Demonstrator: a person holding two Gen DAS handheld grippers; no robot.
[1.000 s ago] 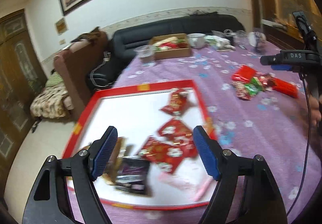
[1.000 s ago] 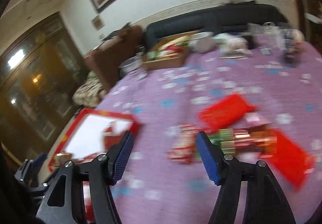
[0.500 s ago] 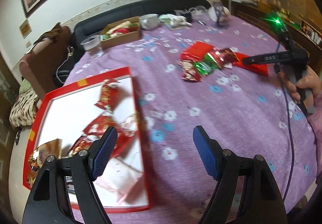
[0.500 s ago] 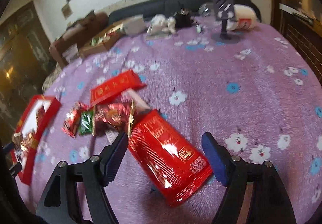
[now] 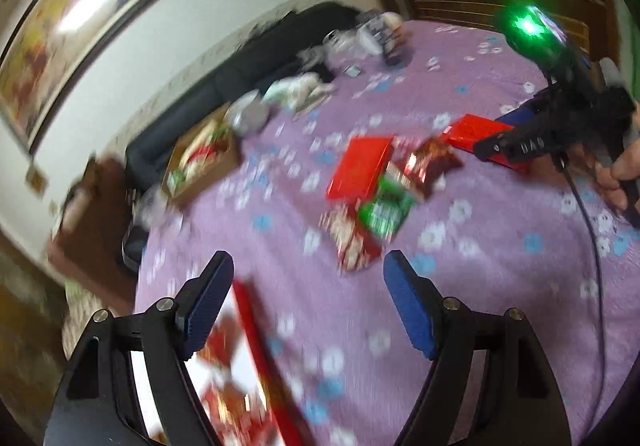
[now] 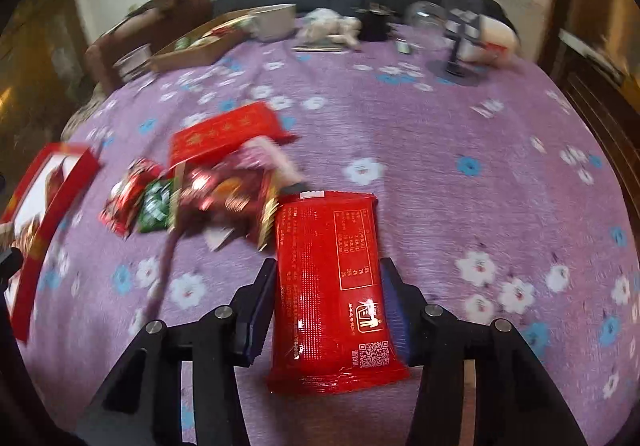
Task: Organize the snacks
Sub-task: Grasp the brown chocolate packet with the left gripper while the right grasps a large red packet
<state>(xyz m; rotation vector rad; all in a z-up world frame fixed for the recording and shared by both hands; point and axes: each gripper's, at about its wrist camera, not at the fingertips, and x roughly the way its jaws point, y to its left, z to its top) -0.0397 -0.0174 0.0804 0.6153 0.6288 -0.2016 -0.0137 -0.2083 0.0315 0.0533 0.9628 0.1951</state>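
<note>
The job looks partway done: a few packets, too blurred to count, already lie in the red-rimmed tray [image 6: 60,189] at the surface's near-left edge. Mid-surface, about six snacks remain loose: one flat red box [image 6: 228,133], four small packets, and the long red packet [image 6: 332,278]. The right gripper [image 6: 328,302] jaws are closing on that packet's sides, while the left gripper [image 5: 308,302] stands released and empty.

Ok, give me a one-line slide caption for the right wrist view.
Right gripper closing its jaws around a red snack packet on the purple floral tablecloth.
</note>
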